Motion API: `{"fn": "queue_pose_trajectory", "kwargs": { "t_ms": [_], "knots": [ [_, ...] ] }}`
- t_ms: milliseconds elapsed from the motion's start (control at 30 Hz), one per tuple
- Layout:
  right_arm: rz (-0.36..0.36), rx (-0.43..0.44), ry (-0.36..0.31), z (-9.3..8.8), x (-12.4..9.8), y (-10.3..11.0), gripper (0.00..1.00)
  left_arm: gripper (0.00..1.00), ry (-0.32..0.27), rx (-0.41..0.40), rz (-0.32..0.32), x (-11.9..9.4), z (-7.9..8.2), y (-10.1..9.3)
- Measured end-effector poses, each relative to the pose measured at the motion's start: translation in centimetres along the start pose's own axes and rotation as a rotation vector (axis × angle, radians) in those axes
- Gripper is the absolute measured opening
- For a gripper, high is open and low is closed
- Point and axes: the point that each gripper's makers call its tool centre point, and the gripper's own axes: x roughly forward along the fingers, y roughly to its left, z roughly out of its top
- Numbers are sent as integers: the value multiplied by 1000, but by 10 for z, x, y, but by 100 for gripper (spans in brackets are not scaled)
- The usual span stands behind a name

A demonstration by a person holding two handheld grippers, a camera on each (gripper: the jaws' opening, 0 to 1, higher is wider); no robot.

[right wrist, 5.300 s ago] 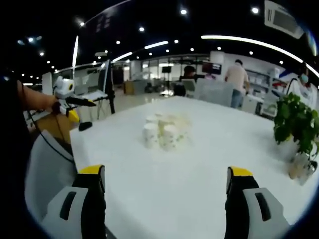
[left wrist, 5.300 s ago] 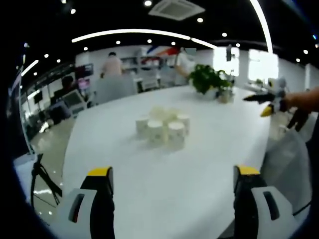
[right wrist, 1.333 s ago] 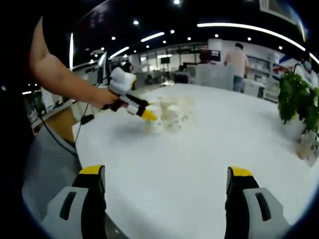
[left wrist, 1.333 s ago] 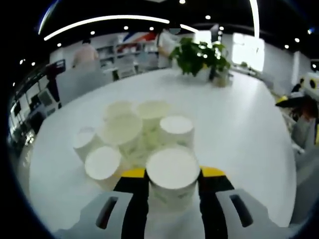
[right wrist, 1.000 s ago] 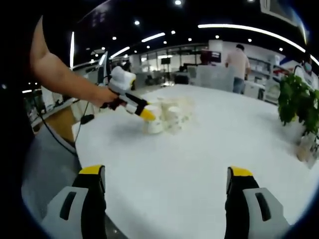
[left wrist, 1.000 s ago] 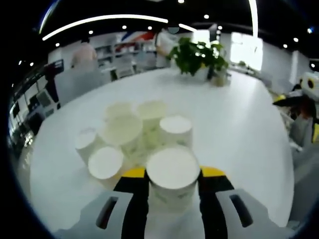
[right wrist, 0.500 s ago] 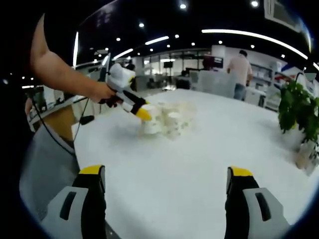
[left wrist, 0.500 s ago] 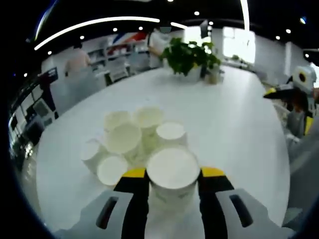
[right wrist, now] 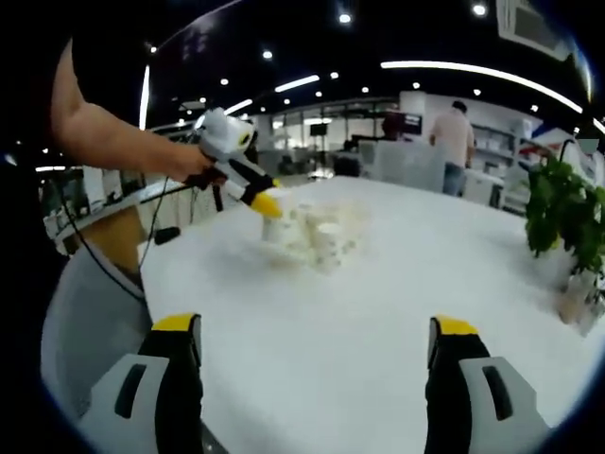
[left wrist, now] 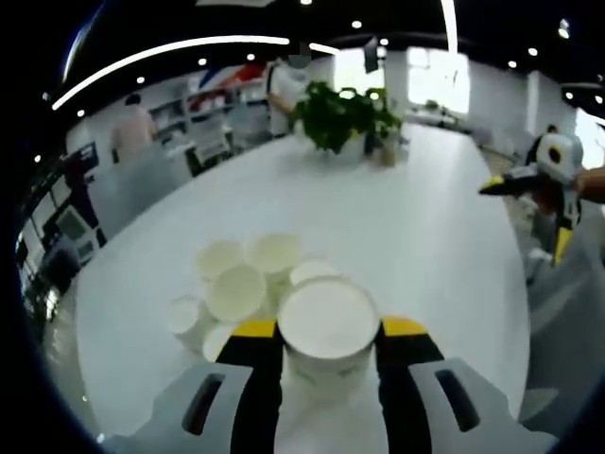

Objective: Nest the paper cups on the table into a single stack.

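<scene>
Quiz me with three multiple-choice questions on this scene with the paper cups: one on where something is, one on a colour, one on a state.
1. Where is the leafy green potted plant?
A. on the white table, beyond the cups
B. on the floor
C. between the fingers

2. What colour are the tips of the left gripper?
A. red
B. yellow
C. blue

3. What is the left gripper doing?
A. hanging open
B. lying on the table
C. clamping an upside-down white paper cup

Answers: 1 A, the plant stands on the far part of the tabletop; 2 B, yellow pads flank the cup; 3 C, the fingers press on both sides of the cup.
</scene>
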Motion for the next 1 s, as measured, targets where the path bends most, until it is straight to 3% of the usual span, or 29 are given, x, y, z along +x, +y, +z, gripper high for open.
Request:
{"fn": "queue_pose_trajectory", "kwargs": {
  "t_ms": [500, 700, 1000],
  "knots": [
    [-8, -13, -2, 1, -4, 6, 98, 37, -6, 13, 5, -15, 14, 10],
    [-8, -34, 12, 0, -4, 6, 100, 37, 6, -11, -16, -18, 14, 5],
    [-12, -35, -4, 7, -6, 5, 100, 37, -25, 29, -35, -27, 27, -5]
  ]
}}
